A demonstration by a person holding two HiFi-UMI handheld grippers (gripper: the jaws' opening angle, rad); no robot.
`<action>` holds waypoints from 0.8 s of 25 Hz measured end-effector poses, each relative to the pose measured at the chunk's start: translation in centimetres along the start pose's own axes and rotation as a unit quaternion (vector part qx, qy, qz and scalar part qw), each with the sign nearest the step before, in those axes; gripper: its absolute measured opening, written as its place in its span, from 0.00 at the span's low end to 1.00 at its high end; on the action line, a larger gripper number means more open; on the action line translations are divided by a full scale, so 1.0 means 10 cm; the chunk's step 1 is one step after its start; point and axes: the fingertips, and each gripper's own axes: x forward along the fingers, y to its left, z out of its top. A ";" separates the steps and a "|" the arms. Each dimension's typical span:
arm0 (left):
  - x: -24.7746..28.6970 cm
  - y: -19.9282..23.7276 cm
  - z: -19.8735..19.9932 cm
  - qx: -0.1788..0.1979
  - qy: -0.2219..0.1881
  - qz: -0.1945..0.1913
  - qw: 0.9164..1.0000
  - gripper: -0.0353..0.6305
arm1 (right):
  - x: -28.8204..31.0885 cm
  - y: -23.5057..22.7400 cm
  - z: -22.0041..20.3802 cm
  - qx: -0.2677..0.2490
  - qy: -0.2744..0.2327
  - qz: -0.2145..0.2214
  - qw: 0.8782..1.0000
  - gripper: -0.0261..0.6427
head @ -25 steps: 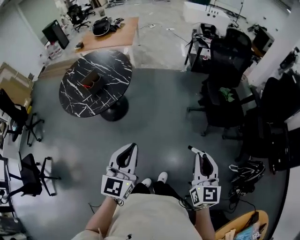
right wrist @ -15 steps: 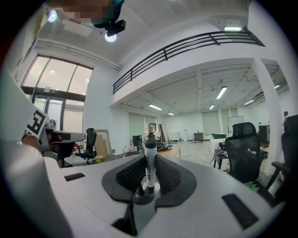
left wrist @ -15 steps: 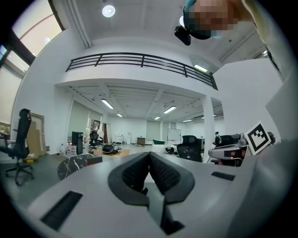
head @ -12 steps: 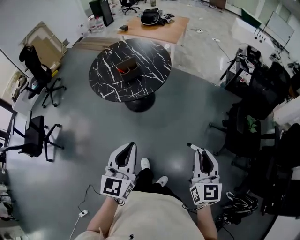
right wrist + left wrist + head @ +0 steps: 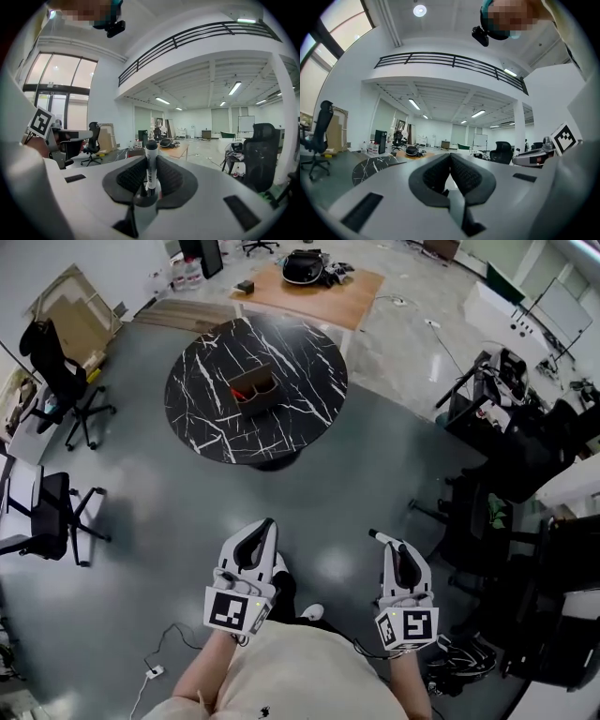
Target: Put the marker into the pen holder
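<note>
One marker [image 5: 150, 166] is pinched in the right tool [image 5: 400, 553], held low on its barrel. Light, stiff and smooth, it is likely to slip. The left tool [image 5: 450, 163] is pressed together, empty. What appears to be the pen holder [image 5: 253, 390] is seen far ahead of both tools, on the desk [image 5: 314, 352].

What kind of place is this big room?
Most likely a big open office: black swivel chairs stand around, and there's a wooden desk and a whiteboard.

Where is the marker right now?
The marker is clamped between the jaws of the right gripper, at the head view's lower right, far from the pen holder.
</note>
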 end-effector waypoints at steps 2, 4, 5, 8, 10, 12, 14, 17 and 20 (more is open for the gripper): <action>0.19 0.23 0.06 -0.003 0.000 -0.002 1.000 0.07 | 0.30 0.05 0.12 -0.001 0.000 0.001 1.000 0.16; 0.35 0.46 0.13 -0.006 -0.003 -0.003 1.000 0.07 | 0.60 0.13 0.26 -0.005 -0.004 0.005 1.000 0.16; 0.42 0.58 0.16 -0.006 -0.007 -0.002 1.000 0.07 | 0.75 0.18 0.32 -0.009 -0.007 0.008 1.000 0.16; 0.56 0.91 0.28 -0.004 -0.020 0.003 1.000 0.07 | 1.16 0.34 0.46 -0.010 -0.016 0.021 1.000 0.16; 0.60 1.10 0.35 -0.004 -0.027 0.012 1.000 0.07 | 1.40 0.46 0.53 -0.007 -0.017 0.033 0.999 0.16; 0.60 1.27 0.38 -0.011 -0.030 0.030 0.999 0.07 | 1.62 0.58 0.61 -0.012 -0.017 0.051 0.999 0.16; 0.59 1.43 0.34 -0.009 -0.019 0.051 0.998 0.07 | 1.82 0.68 0.68 -0.025 -0.018 0.075 0.997 0.16; 0.65 1.64 0.23 -0.006 -0.006 0.079 0.997 0.07 | 2.17 0.78 0.72 -0.032 -0.020 0.106 0.994 0.16; 0.77 1.83 0.24 -0.006 -0.008 0.111 0.994 0.07 | 2.55 0.80 0.73 -0.036 -0.014 0.137 0.990 0.16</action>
